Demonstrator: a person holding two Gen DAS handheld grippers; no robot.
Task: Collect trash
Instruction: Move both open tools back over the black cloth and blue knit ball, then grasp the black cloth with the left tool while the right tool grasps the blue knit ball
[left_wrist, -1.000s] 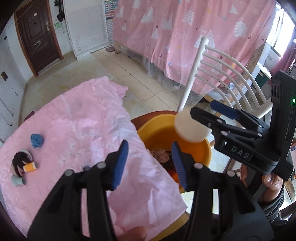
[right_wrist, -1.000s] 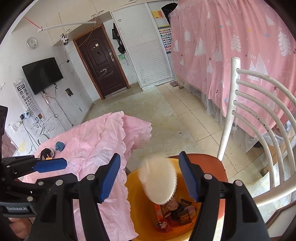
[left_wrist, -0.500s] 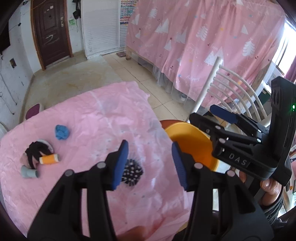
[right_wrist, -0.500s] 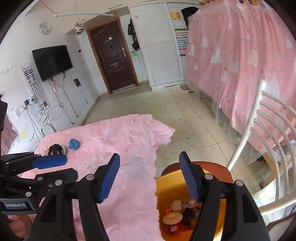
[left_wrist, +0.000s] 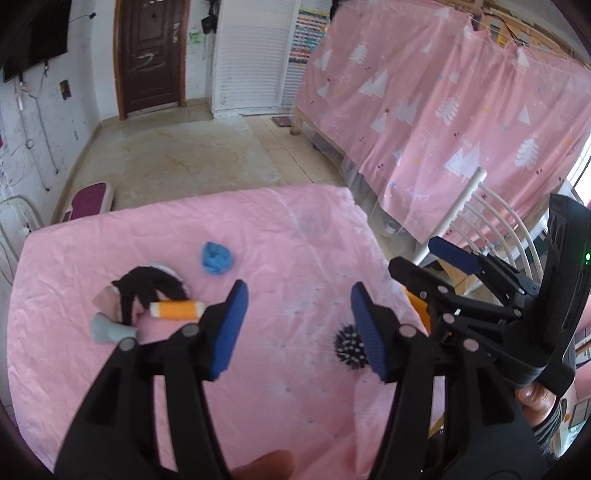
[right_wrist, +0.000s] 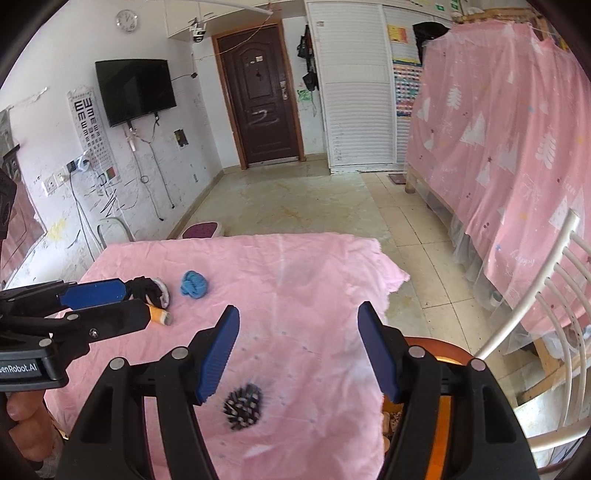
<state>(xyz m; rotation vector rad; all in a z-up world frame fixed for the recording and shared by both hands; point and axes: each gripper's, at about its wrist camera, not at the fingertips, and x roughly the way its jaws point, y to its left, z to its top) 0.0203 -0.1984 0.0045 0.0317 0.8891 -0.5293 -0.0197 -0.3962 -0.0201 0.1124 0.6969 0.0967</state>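
Note:
A pink-clothed table (left_wrist: 280, 240) holds a black spiky ball (left_wrist: 348, 349), a blue crumpled wad (left_wrist: 217, 257), an orange tube (left_wrist: 177, 309), a black rag (left_wrist: 147, 286) and a grey piece (left_wrist: 109, 329). My left gripper (left_wrist: 297, 325) is open and empty above the table, the ball just beside its right finger. My right gripper (right_wrist: 297, 350) is open and empty above the spiky ball (right_wrist: 243, 405). The blue wad (right_wrist: 194, 284) lies farther off. The orange trash basin (right_wrist: 441, 417) sits at the table's right edge on a chair, mostly hidden.
A white slatted chair back (right_wrist: 535, 314) rises to the right of the basin. A pink curtain (right_wrist: 517, 129) hangs beyond it. The table's right edge (right_wrist: 384, 280) drops to tiled floor.
A white round piece fell from my right gripper into the basin. Both grippers then swung left from the basin to over the table, jaws staying open.

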